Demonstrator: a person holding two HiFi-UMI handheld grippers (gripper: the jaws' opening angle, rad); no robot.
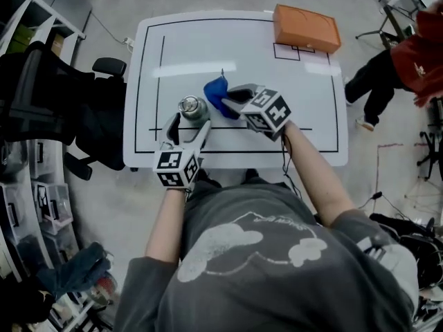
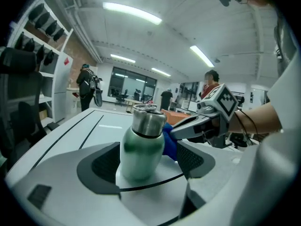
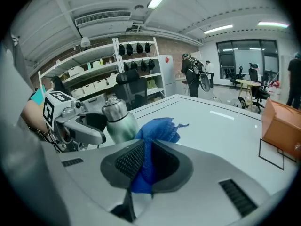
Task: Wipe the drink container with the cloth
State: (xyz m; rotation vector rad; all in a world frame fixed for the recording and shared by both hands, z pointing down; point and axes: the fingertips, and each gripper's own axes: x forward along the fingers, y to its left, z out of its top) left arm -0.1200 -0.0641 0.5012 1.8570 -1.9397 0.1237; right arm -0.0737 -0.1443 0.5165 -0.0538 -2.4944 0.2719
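A green drink container [image 1: 192,107] with a steel top stands on the white table [image 1: 304,130]. My left gripper [image 1: 188,120] is shut on it, one jaw on each side of its body [image 2: 141,147]. A blue cloth [image 1: 215,92] is pinched between the jaws of my right gripper [image 1: 232,95], which is shut on it. The cloth [image 3: 155,133] bunches out past the fingertips and reaches the container's [image 3: 116,120] right side. From the left gripper view the cloth [image 2: 170,142] shows behind the container, with the right gripper [image 2: 188,126] coming in from the right.
An orange box [image 1: 306,28] sits at the table's far right corner. A black office chair [image 1: 62,109] stands off the table's left edge, with shelves beyond it. A person in red [image 1: 405,64] is to the far right. Black lines mark the tabletop.
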